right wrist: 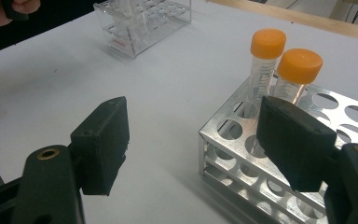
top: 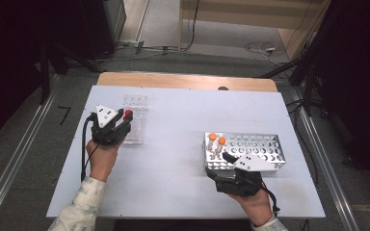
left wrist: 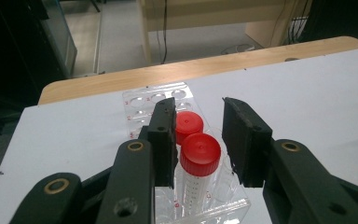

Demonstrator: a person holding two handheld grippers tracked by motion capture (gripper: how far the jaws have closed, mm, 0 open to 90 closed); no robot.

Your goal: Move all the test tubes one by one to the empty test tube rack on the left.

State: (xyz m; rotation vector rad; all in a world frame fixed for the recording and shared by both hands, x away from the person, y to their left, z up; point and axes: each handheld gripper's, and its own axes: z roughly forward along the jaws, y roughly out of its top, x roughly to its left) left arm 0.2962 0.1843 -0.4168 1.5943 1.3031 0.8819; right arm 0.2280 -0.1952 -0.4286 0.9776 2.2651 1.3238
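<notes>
On the white rectangular table top (top: 173,159), a perforated silver metal tube rack (top: 262,147) at the right holds two orange-capped clear tubes (right wrist: 279,70) in its near-left corner, with the right gripper (right wrist: 200,140) beside it, jaws spread wide and empty. At the left, a clear plastic tube rack (left wrist: 144,105) holds two red-capped clear tubes (left wrist: 199,156). The left gripper (left wrist: 198,135) straddles the nearer tube, jaws parted with gaps either side.

We look down from high over the counter (top: 173,139); each gripper camera sits close behind its jaws, and both share the clear rack (left wrist: 168,107).
</notes>
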